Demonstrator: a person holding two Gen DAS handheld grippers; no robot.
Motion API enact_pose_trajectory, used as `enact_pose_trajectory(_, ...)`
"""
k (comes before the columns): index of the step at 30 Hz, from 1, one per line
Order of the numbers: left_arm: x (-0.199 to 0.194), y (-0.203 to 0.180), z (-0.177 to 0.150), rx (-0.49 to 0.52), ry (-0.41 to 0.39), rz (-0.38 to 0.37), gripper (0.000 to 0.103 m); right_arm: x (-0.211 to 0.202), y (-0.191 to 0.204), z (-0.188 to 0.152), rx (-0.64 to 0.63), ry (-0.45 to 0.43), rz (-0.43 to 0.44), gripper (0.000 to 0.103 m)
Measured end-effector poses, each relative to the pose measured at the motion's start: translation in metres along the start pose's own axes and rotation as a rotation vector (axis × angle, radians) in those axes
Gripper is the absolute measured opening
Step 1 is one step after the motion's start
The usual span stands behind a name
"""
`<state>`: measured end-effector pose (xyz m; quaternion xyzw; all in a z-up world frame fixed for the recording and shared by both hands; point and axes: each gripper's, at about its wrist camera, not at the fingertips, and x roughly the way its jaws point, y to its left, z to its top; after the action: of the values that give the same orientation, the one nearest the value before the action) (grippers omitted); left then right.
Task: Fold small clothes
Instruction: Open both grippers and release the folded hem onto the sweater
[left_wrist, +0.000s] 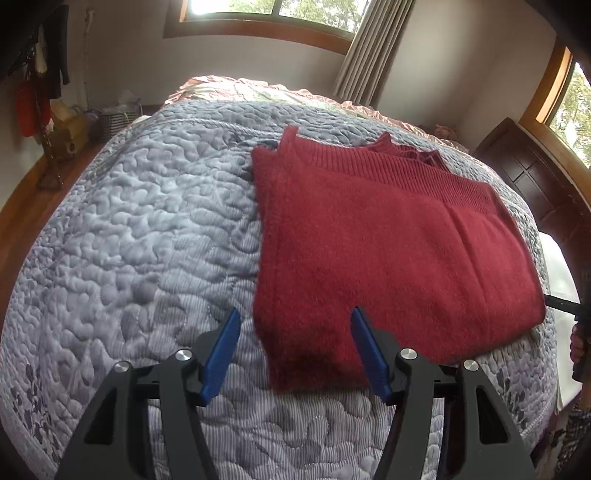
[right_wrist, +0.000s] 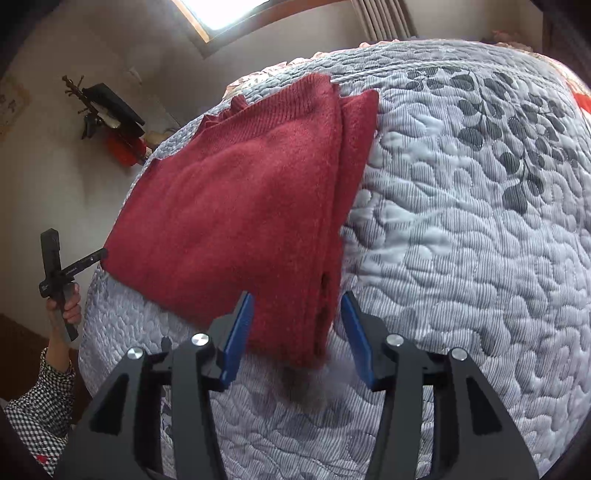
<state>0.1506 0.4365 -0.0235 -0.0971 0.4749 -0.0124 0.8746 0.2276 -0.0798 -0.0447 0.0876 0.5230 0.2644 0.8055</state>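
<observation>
Both the left gripper (left_wrist: 293, 328) and right gripper (right_wrist: 297, 314) gape wide, each over a near corner of the folded red sweater (left_wrist: 376, 236) on a grey quilted bedspread (left_wrist: 140, 229). Curtained window (left_wrist: 273, 11) behind; no writing legible.

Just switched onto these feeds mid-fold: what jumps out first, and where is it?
The red knitted sweater, folded into a thick stack, lies on the grey quilted bedspread and fills the middle of both views. Each gripper, left and right, has its blue jaws spread open at a near corner of the sweater, holding nothing.
</observation>
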Motion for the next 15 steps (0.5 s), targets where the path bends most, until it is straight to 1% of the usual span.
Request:
enact_pose_trajectory(2,0.005,-0.004,-0.003,-0.005,0.002,0.0,0.06,0.009,0.0,-0.005,0.018,0.017,0.022,0.05)
enact_pose_trajectory(3,0.007,-0.005,-0.003,-0.005,0.005,-0.015,0.053,0.014,0.0,-0.007,0.025,0.026,0.033,0.045)
enact_pose_trajectory(4,0.011,-0.008,-0.004,-0.004,0.01,-0.015,0.049,0.019,0.0,-0.009,0.029,0.039,0.023,0.039)
enact_pose_trajectory(5,0.013,-0.011,-0.003,0.002,0.008,0.003,0.038,0.023,0.002,-0.008,0.029,0.046,0.008,0.036)
enact_pose_trajectory(6,0.015,-0.015,-0.002,0.012,0.01,0.013,0.023,0.025,0.004,-0.009,0.026,0.047,0.009,0.028)
enact_pose_trajectory(7,0.015,-0.017,-0.001,0.013,0.01,0.017,0.02,0.025,0.006,-0.009,0.022,0.051,0.008,0.018)
enact_pose_trajectory(8,0.013,-0.018,0.002,0.005,0.009,0.011,0.014,0.024,0.009,-0.009,0.024,0.057,0.001,0.015)
enact_pose_trajectory(9,0.008,-0.018,0.004,-0.009,0.004,0.0,0.013,0.019,0.011,-0.008,0.027,0.059,0.009,0.01)
enact_pose_trajectory(11,-0.007,-0.018,0.008,-0.027,-0.024,-0.026,0.012,0.006,0.017,-0.006,0.02,0.039,0.035,0.009)
enact_pose_trajectory(13,-0.023,-0.018,0.011,-0.029,-0.058,-0.037,0.012,-0.014,0.024,-0.006,0.01,0.008,0.065,0.009)
enact_pose_trajectory(15,-0.029,-0.018,0.012,-0.022,-0.056,-0.046,0.012,-0.026,0.025,-0.009,0.003,-0.005,0.066,0.009)
